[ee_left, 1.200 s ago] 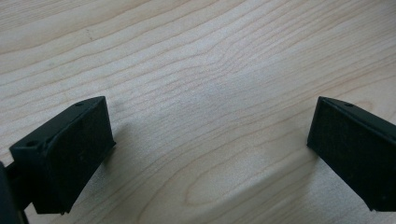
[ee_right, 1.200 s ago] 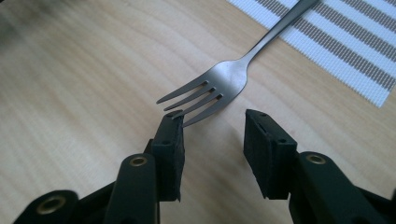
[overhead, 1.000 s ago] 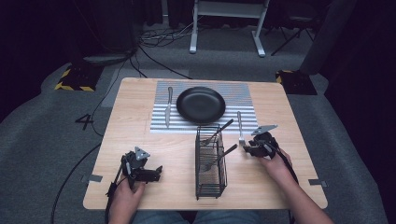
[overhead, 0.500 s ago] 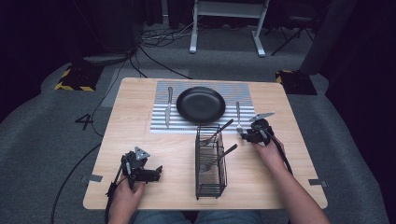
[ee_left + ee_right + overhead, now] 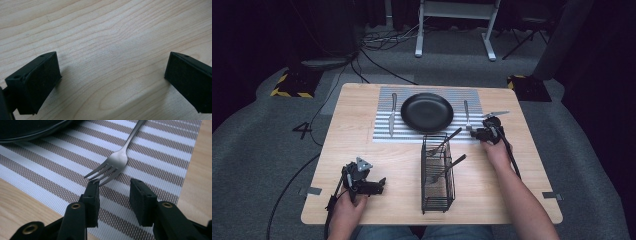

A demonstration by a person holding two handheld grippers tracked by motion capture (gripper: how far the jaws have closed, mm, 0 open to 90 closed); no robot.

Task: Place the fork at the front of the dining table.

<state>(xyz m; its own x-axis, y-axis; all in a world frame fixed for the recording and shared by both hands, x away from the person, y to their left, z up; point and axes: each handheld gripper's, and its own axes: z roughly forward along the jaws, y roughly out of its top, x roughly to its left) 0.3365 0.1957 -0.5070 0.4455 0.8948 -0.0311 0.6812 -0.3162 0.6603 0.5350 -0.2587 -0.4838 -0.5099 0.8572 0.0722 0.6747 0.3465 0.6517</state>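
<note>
Cutlery is spread over a light wooden desk (image 5: pixel 362 140): one knife (image 5: pixel 392 114), three forks and one plate, with one wire basket and one mat. The striped placemat (image 5: pixel 384 132) lies against the desk's far edge, about midway along it, and the black plate (image 5: pixel 427 112) sits on its middle. The knife lies on the mat's left strip, pointing from far edge to near. On the mat's right strip lies a fork (image 5: pixel 467 114), parallel to the knife; in the right gripper view the same fork (image 5: pixel 117 161) has its tines turned toward the camera and its handle running away toward the far edge.

The right gripper (image 5: pixel 482 134) hovers at the mat's near right corner, just beyond the fork's tines. In its own view the right gripper (image 5: pixel 113 195) has its jaws partly apart with nothing between them; the left pad stands right at the tips of the tines, though contact cannot be made out, and bare mat shows in the gap.

The black wire basket (image 5: pixel 437 172) stands near the middle of the desk, reaching toward the near edge. Two more forks lean in it, an upper fork (image 5: pixel 447 140) and a lower fork (image 5: pixel 451 167), both with handles slanting up and to the right.

The left gripper (image 5: pixel 362 184) rests by the desk's near left corner, held in the person's left hand (image 5: pixel 346 215). In the left gripper view its jaws stand wide apart over bare wood, holding nothing.
</note>
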